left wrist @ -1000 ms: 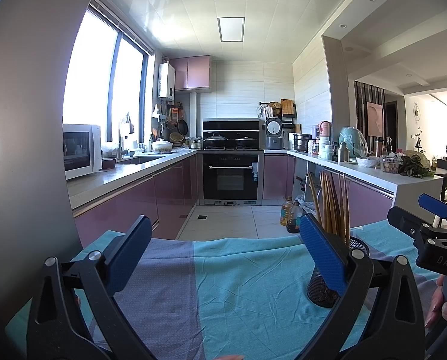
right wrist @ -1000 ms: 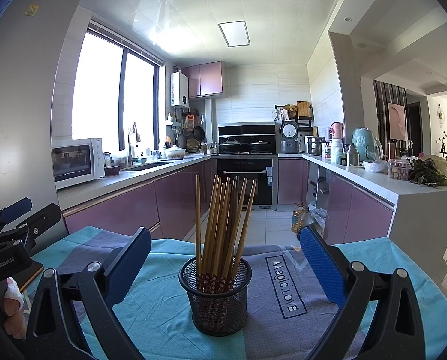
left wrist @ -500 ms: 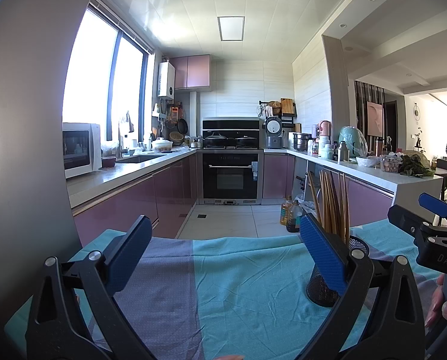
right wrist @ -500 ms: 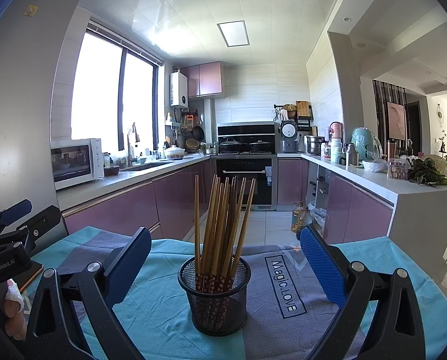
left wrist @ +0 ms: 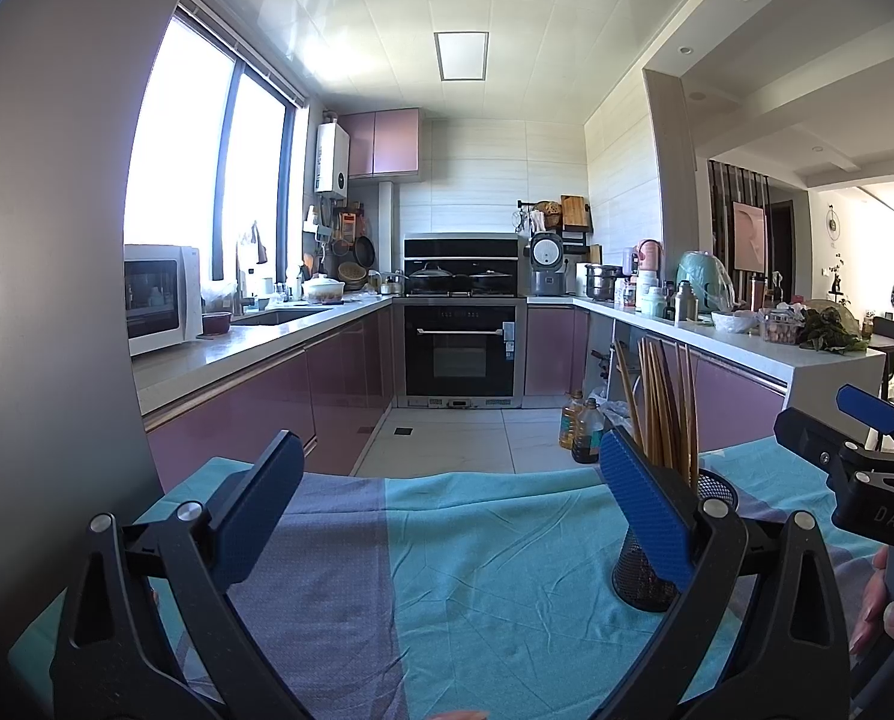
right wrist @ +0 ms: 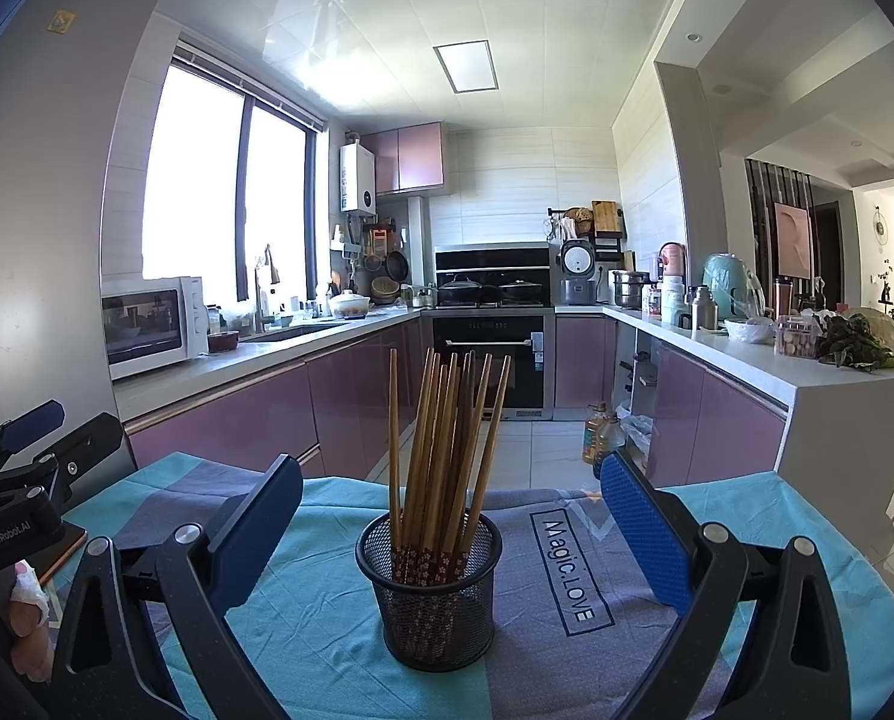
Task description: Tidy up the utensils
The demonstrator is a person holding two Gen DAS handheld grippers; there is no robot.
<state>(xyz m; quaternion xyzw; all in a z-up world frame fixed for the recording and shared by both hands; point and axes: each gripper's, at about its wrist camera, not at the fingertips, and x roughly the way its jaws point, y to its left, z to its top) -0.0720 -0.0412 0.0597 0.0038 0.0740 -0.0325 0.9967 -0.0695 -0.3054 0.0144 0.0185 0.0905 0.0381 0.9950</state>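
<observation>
right gripper [right wrist: 447, 546]: jaws wide, empty, framing cup [right wrist: 429, 594] for a reach | left gripper [left wrist: 447, 516]: jaws wide, empty, aside over cloth [left wrist: 495, 564] | chopsticks [right wrist: 441, 438]: upright in cup, mid-table, look gathered

A: What can be read in the right wrist view?
B: The cloth [right wrist: 567, 570] carries "Magic.LOVE" in a dark frame, lower right of centre. The left hand-held gripper [right wrist: 9, 534], at the lower left edge, reads "GenRobot.AI".
A: And the left wrist view?
B: The right hand-held gripper [left wrist: 879, 516], lower right, shows "DAS".
</observation>
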